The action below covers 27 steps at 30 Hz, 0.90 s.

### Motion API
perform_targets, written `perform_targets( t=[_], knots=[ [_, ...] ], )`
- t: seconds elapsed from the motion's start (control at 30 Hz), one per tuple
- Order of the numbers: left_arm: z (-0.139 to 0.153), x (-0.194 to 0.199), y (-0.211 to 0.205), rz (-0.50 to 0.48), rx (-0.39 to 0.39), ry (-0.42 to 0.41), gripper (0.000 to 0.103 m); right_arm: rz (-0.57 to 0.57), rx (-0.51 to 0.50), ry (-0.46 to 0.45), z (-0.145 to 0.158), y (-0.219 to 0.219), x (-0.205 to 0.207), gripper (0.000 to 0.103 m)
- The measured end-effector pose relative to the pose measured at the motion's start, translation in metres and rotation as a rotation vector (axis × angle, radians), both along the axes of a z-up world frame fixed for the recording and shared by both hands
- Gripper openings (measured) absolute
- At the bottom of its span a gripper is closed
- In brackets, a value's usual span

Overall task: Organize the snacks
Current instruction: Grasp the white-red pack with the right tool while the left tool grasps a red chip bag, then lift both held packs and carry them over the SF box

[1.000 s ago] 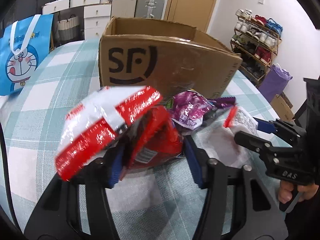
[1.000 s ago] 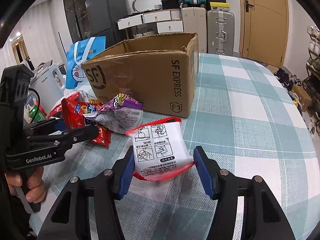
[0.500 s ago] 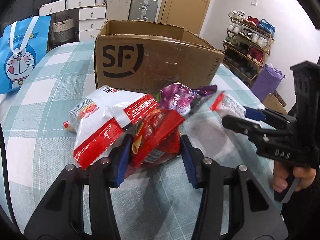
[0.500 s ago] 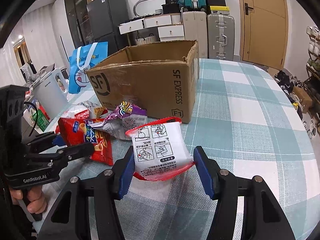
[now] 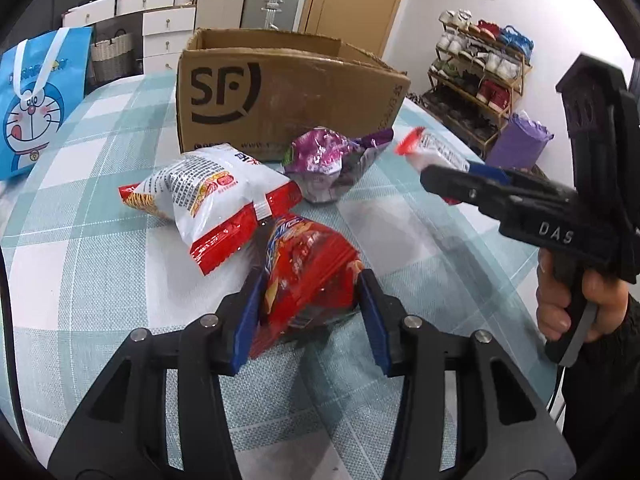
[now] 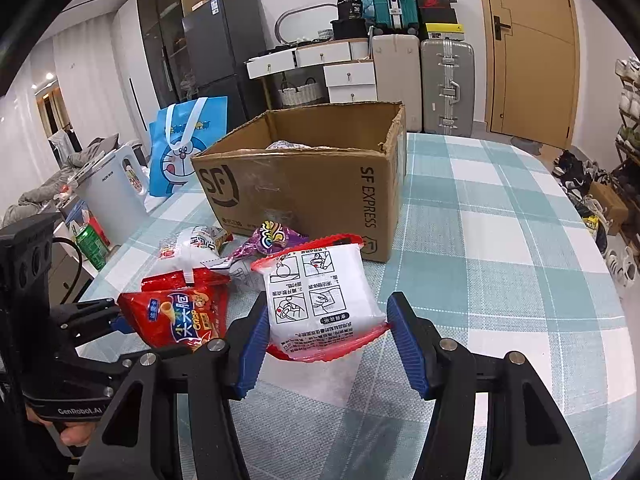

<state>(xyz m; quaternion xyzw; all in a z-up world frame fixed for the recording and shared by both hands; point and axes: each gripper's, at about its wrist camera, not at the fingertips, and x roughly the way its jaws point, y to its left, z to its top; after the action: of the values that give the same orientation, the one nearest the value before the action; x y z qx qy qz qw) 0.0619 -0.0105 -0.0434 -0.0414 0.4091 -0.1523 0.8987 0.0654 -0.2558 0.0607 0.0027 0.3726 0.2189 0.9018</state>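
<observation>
The left hand-held gripper [image 5: 308,312] pinches the red crisp bag [image 5: 308,280] by its lower end between blue pads; its jaws have just been opening a touch, yet the bag sits pressed between them. The right hand-held gripper [image 6: 326,344] clasps the white noodle packet [image 6: 320,304] across its bottom seam, raised off the bench [image 6: 500,264]. Both packs look light, puffy and slippery, and the contents would likely crush, so a seam edge is the sounder hold. Just beyond lie a white-and-red snack bag [image 5: 212,204] and a purple packet [image 5: 328,164] on the checked cloth. Farther back stands the open cardboard box [image 6: 312,184], something already inside. The bench to the right of the box is free for moving, and its rounded edge lies well off.
</observation>
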Motion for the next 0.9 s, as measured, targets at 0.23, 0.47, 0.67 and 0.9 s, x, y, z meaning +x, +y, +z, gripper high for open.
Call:
perform_targets(
  t=[0.23, 0.47, 0.67, 0.9],
  knots=[
    [-0.011, 0.011, -0.006, -0.009, 0.022, 0.078, 0.066, 0.005, 0.002, -0.004, 0.003, 0.001, -0.002, 0.059],
    [-0.011, 0.020, -0.020, -0.016, 0.080, 0.069, 0.070, 0.004, 0.004, -0.003, 0.003, 0.000, -0.003, 0.059],
    [-0.009, 0.017, -0.021, -0.039, 0.073, 0.043, 0.046, 0.006, 0.007, -0.005, 0.003, 0.000, -0.004, 0.059],
    [0.000, 0.009, -0.018, -0.041, 0.039, 0.002, 0.045, 0.004, 0.013, -0.013, 0.005, -0.001, -0.004, 0.059]
  ],
)
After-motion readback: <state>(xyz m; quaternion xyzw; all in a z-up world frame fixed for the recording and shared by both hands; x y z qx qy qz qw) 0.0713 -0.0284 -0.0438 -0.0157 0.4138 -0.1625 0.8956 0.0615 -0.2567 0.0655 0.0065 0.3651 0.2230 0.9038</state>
